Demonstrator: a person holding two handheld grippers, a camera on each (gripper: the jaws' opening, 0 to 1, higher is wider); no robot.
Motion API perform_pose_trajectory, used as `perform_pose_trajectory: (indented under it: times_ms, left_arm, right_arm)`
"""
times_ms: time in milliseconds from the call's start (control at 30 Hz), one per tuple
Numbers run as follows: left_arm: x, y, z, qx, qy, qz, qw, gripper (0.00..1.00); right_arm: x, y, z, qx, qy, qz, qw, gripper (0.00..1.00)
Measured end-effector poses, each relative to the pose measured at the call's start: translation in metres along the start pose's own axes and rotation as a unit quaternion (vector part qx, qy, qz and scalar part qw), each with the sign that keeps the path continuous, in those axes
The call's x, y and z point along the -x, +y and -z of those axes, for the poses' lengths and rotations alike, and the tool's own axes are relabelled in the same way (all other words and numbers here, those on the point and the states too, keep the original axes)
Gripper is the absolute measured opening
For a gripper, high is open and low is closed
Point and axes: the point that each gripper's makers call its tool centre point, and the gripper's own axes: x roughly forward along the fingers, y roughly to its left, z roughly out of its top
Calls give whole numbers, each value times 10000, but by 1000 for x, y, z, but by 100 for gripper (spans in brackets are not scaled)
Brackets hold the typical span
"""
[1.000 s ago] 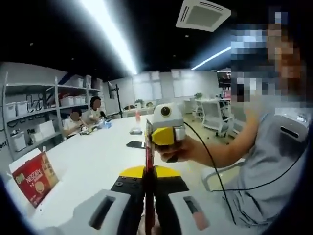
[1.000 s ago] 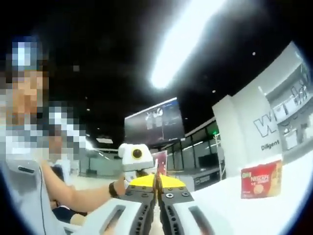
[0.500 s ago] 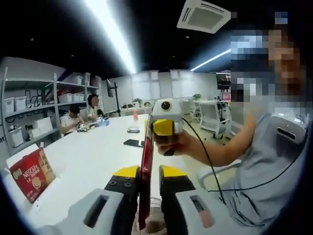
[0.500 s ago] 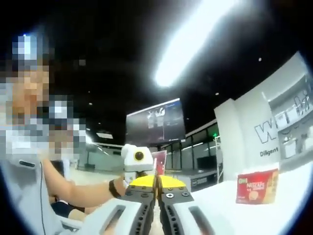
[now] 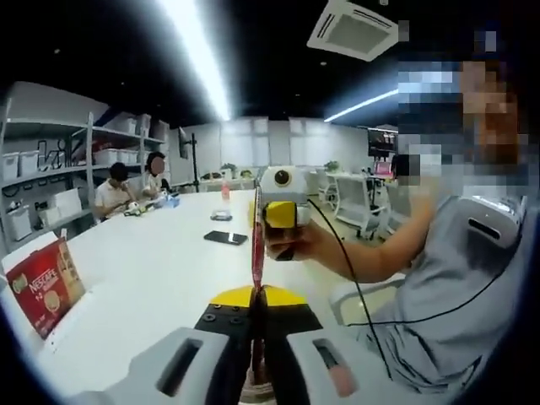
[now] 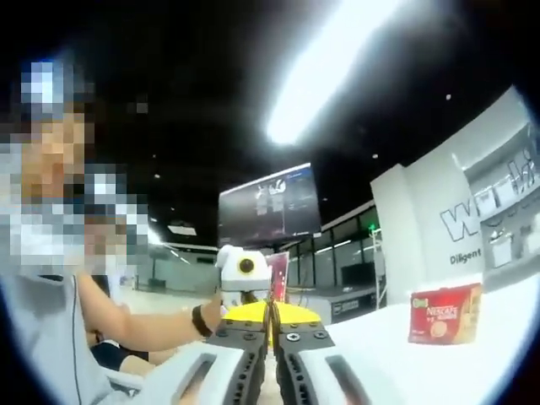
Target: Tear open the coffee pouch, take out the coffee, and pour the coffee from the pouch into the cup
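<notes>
The red coffee pouch (image 5: 256,245) stands edge-on and upright above the white table (image 5: 152,270). My left gripper (image 5: 257,295) is shut on its lower part. My right gripper (image 5: 268,215), held by a hand, grips the pouch's top edge just beyond. In the right gripper view my right gripper (image 6: 270,310) is shut, with the red pouch (image 6: 278,274) rising past its tips and the left gripper (image 6: 242,283) facing it. A blurred round rim low between the left jaws may be the cup; I cannot tell.
A red Nescafe box (image 5: 42,287) stands on the table at the left, also seen as the box (image 6: 445,312). A dark phone (image 5: 225,238) lies farther along the table. Two people (image 5: 114,190) sit at its far end by shelves with bins (image 5: 34,177).
Half a second ago the left jaws stood apart around the pouch; now they are closed on it again. The right gripper has stayed shut.
</notes>
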Motion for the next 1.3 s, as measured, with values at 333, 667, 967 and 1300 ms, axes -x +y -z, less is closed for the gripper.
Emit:
perform_pose_trajectory:
  times_ms: [333,667,967,1300]
  left_arm:
    - [25,3,-11,191,-1157,-436,9921,25]
    - [88,13,13,188,-1834,-2276,9562,26]
    - [110,5,36,773,-2003,-2455,9453,23]
    - [107,-8,45,794,-1683,-2605,9474,23]
  right_arm:
    - [11,-5,-8,-172,-367,279,9988,2]
    - [6,9,-7,117,-405,398,9983,2]
    - [7,16,0,253,-246,546,9979,2]
    - [7,24,-3,434,-347,664,9962,2]
